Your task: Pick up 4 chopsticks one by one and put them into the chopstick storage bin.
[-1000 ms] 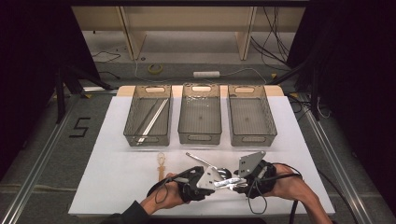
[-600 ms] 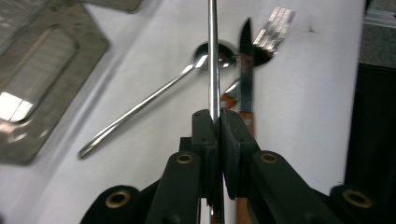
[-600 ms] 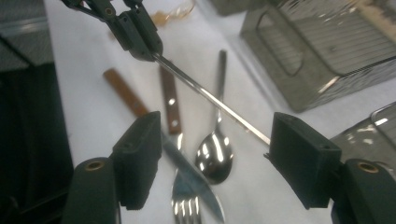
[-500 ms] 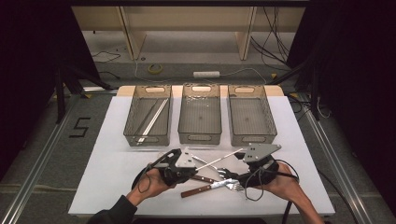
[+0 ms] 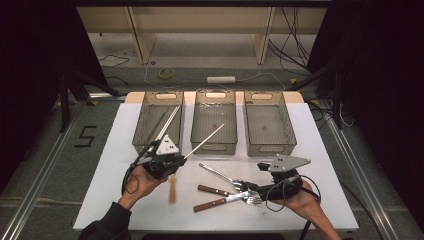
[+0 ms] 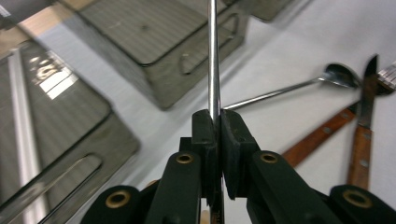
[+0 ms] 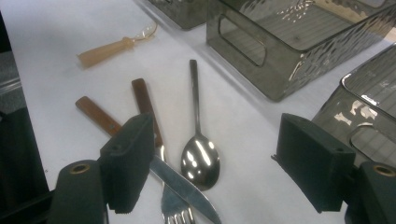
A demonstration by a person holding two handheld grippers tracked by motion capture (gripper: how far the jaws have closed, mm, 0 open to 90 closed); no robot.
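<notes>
A dark room surrounds the work area, with a grey floor crossed by metal rails, a black numeral 5 marked on it left of the table, loose cables, a roll of tape and a white bar beyond the far edge, and pale wooden shelving legs at the back. The white table is the landmark for what follows.

Along the table's far half stand three smoked clear plastic bins side by side: the left bin with long metal rods lying in it, the middle bin and the right bin.

On the table's near half, just right of centre, lies a cluster of cutlery: a steel spoon, a wooden-handled knife and a wooden-handled fork, crossing one another. Left of them lies a small pale wooden utensil.

The left gripper is over the table's near left part, just in front of the left bin, clenched on a thin metal rod that slants up towards the middle bin, clear of the table.

The right gripper hovers low at the table's near right, over the cutlery cluster. Its jaws are released and have just been opening, with the spoon bowl and knife blade lying on the table between them.
</notes>
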